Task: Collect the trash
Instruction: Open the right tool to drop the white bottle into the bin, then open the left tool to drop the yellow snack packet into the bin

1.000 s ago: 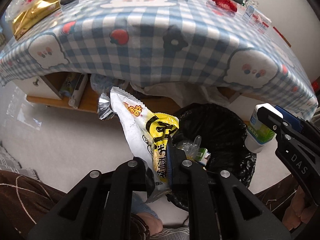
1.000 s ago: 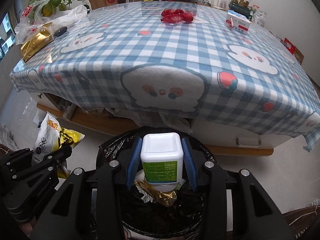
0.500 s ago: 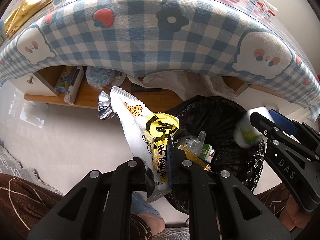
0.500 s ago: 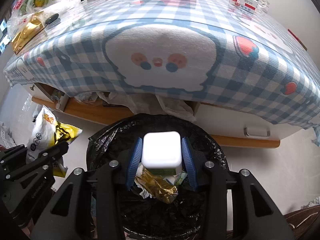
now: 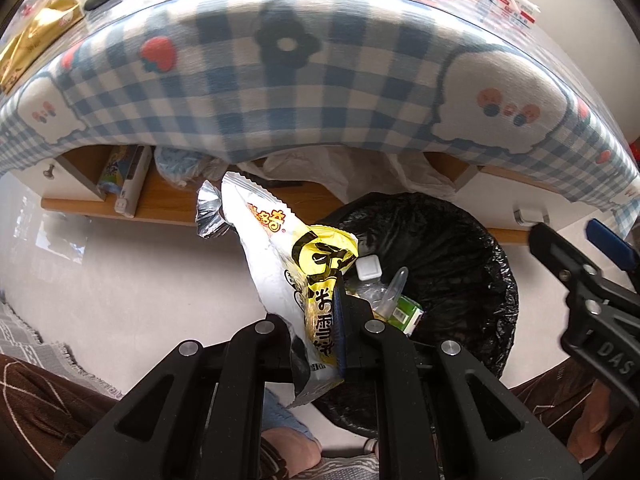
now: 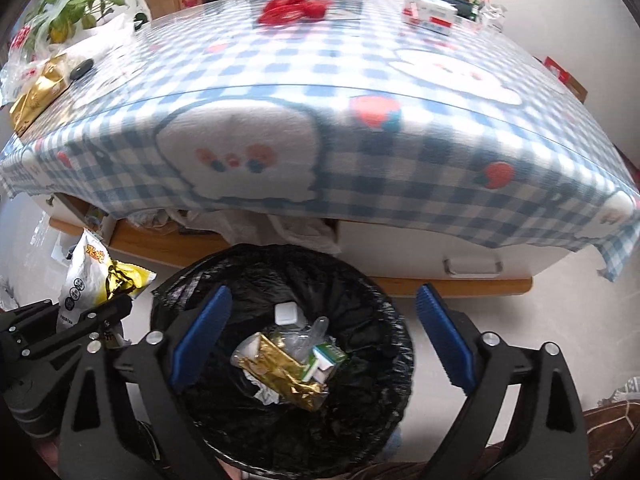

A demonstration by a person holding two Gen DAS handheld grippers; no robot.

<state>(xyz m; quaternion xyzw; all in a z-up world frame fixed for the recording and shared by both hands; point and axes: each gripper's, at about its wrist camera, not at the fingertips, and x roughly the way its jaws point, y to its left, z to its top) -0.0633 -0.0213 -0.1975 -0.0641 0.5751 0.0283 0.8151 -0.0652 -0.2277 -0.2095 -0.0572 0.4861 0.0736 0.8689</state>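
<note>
My left gripper is shut on a white and yellow snack bag, which stands up from the jaws just left of the bin. The black-lined trash bin sits on the floor in front of the table. My right gripper hangs over the bin with its jaws opening wide and nothing between the blue pads. A white bottle lies in the bin beside a gold wrapper and a green carton. The right wrist view shows the left gripper and its bag at the lower left.
A table with a blue checked cloth rises behind the bin, carrying a red bundle, a gold packet and a box. A wooden shelf runs under it. A person's brown-clad leg is near.
The right gripper's jaws have sprung apart and the white bottle has dropped from them into the bin. The left gripper keeps its hold on the snack bag.
</note>
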